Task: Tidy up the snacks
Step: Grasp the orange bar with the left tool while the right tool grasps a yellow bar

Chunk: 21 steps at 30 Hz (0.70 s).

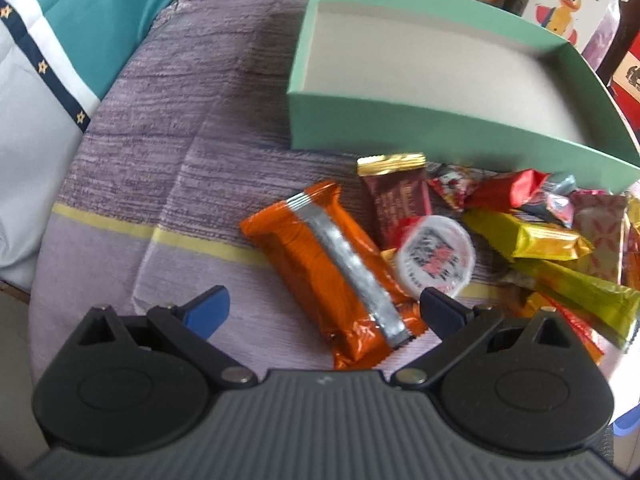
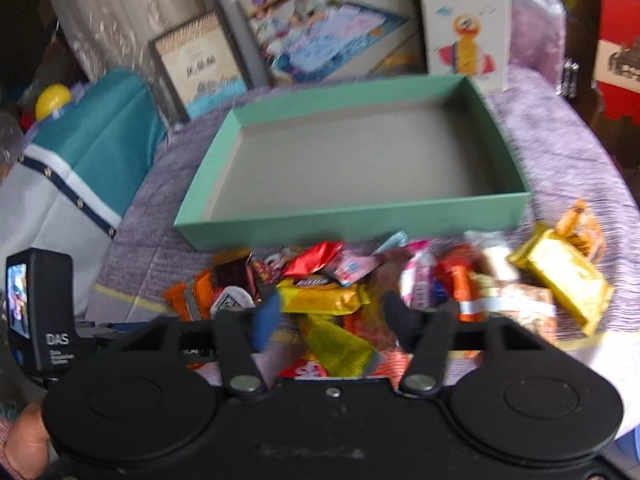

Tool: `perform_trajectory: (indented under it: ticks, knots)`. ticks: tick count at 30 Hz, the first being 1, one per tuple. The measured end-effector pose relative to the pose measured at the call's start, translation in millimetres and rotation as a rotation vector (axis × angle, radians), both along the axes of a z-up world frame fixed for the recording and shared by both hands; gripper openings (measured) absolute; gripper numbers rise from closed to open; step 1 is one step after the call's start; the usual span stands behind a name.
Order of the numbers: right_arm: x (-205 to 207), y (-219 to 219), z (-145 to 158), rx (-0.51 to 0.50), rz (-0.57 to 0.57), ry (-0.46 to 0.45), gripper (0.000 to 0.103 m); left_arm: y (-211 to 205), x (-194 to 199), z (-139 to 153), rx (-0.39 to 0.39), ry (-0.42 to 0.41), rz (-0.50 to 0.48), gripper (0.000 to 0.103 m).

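Bench (image 1: 140, 168) is covered by a purple striped cloth (image 1: 120, 240). An open green box (image 2: 352, 220) is set on the cloth. Just in front of the box, a loose heap of wrapped snacks (image 2: 360, 280) is spread, orange packet (image 1: 332, 264) at its left edge.

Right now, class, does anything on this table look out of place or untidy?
Yes. The green box holds nothing, while the snacks lie in a jumbled heap on the cloth in front of it, overlapping at all angles. An orange packet lies upside down, seam up, at the heap's edge.
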State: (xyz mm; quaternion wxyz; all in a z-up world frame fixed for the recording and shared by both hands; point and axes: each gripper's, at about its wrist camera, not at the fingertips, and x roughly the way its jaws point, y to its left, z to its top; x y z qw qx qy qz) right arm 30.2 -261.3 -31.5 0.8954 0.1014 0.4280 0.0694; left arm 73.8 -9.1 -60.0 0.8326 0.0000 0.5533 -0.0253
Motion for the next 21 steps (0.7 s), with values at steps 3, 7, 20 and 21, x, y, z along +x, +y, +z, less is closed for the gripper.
perform_trajectory:
  ticks: [3, 7, 20, 21]
  knots:
    - [16.2, 10.3, -16.3, 0.004, 0.015, 0.061, 0.041, 12.5, -0.1, -4.3, -0.017, 0.012, 0.012, 0.103]
    - [22.0, 21.7, -35.5, 0.022, 0.038, 0.137, 0.041, 29.7, -3.9, -8.2, -0.010, 0.019, 0.018, 0.103]
    - [16.5, 38.5, -38.9, 0.042, 0.113, 0.206, 0.053, 65.5, -7.4, 7.6, -0.009, 0.007, 0.045, 0.103]
    - [16.2, 35.4, -35.1, 0.040, 0.106, 0.200, 0.053, 65.1, -5.9, 10.9, -0.017, 0.002, 0.040, 0.103]
